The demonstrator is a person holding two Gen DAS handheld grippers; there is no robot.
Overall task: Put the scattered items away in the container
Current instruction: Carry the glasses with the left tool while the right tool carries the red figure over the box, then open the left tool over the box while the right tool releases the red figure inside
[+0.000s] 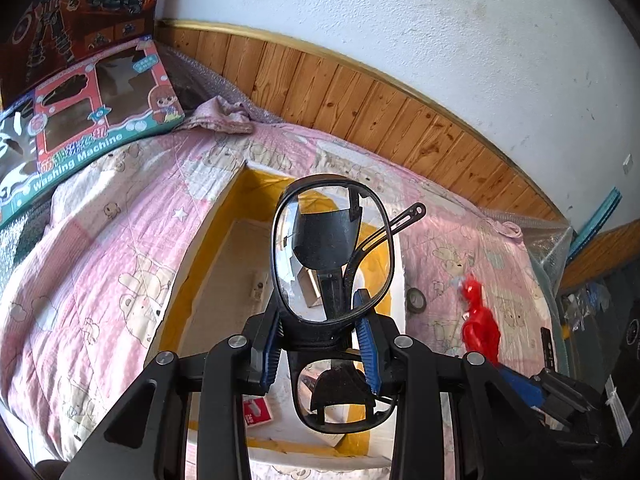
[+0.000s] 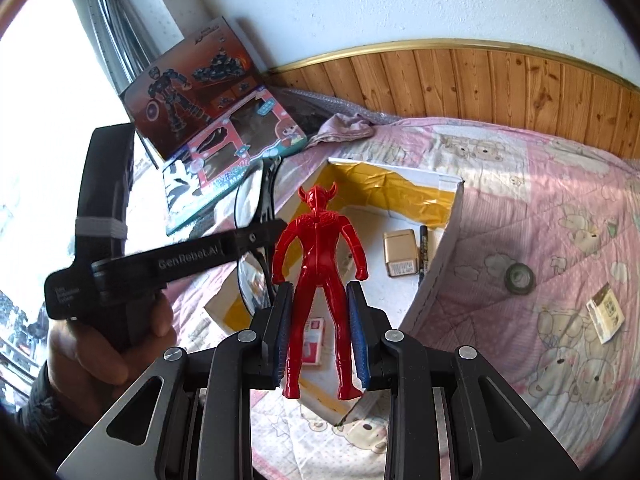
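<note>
Left tool (image 1: 322,344) closed on black-framed glasses (image 1: 332,248) at the bridge, blue pads against the frame, one lens standing up at frame centre and the other low between the fingers, an unfolded temple arm sticking toward the upper right. Held above an open cardboard box (image 1: 224,264) with yellow tape on its flaps, resting on a pink quilted bed (image 1: 100,248). Right tool (image 2: 320,336) clamped on the legs of a red toy figure (image 2: 320,264), upright and horned, centred in the right wrist view over the same box (image 2: 440,264). Inside the box: a small gold carton (image 2: 400,254), a dark marker (image 2: 423,248) beside it, and a red-and-white packet (image 2: 312,340) behind the figure's legs. On the quilt at right of frame, outside the box: a dark tape roll (image 2: 519,278) and a small printed carton (image 2: 606,312). Toy packaging boxes (image 2: 224,120) stacked at upper left against the wood-panelled wall. A hand (image 2: 100,344) gripping the left tool's handle at lower left.
</note>
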